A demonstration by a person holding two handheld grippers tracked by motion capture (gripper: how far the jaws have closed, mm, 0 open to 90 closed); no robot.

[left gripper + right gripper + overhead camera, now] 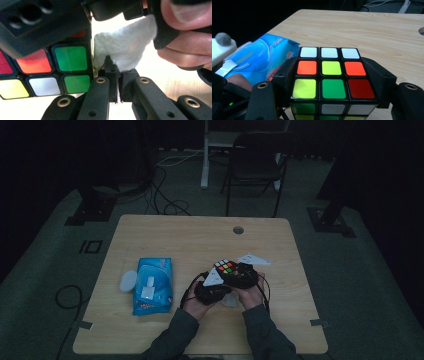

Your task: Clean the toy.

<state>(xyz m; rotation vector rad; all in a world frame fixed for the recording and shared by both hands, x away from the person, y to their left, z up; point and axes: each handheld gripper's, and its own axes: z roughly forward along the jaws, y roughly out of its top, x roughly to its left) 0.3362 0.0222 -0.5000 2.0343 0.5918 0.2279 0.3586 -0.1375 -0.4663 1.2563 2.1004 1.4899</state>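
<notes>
Two grippers are held close together over the near middle of the wooden table (165, 227). The puzzle cube (329, 75) is clamped between the right gripper (329, 82) jaws, pads pressed on opposite sides, white row facing away. The left gripper (117, 75) is pinched nearly shut on a white wipe (125, 50), which is pressed right beside the cube's edge, touching it by the look of it. A blue wipes pack (152, 285) is lying flat just left of the hands, its round lid (128, 281) flipped open beside it.
</notes>
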